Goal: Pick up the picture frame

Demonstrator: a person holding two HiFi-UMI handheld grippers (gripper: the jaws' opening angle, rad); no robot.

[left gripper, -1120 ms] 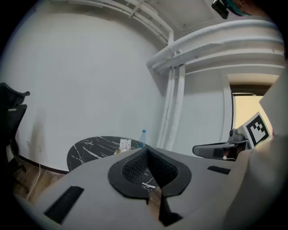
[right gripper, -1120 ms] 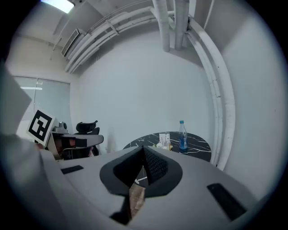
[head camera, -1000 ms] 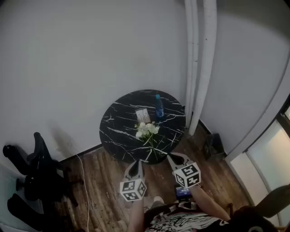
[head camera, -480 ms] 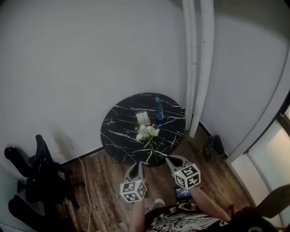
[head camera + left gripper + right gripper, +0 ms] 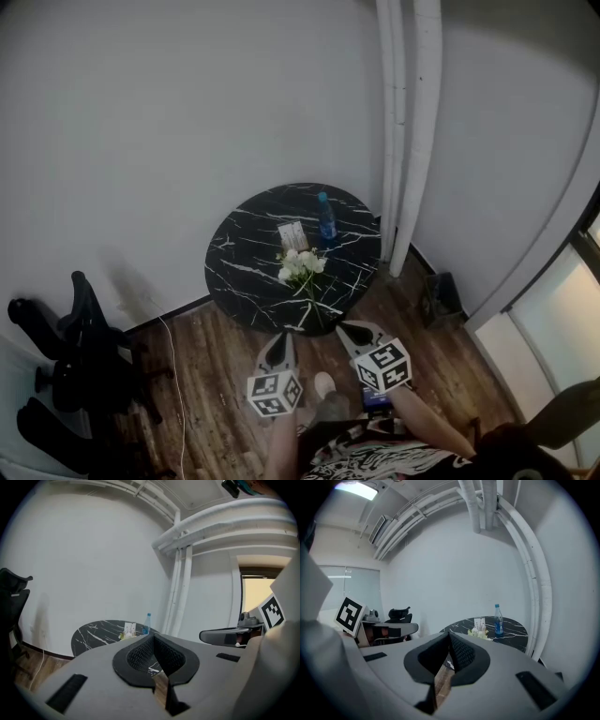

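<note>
A small pale picture frame (image 5: 292,235) stands upright on the round black marble table (image 5: 244,272), just behind a bunch of white flowers (image 5: 299,266). The frame also shows far off in the left gripper view (image 5: 130,629) and the right gripper view (image 5: 479,623). My left gripper (image 5: 281,339) and right gripper (image 5: 348,330) hover over the wooden floor short of the table's near edge. Both are shut with nothing between their jaws, and both point toward the table.
A blue-capped water bottle (image 5: 325,220) stands on the table to the right of the frame. White pipes (image 5: 408,131) run up the wall to the right of the table. A black office chair (image 5: 66,352) stands at the left, a white cable (image 5: 173,375) trails on the floor, and a dark bin (image 5: 442,298) sits at the right.
The view has shifted slightly; the table and grippers stay in nearly the same relation. Both grippers remain shut and empty.
</note>
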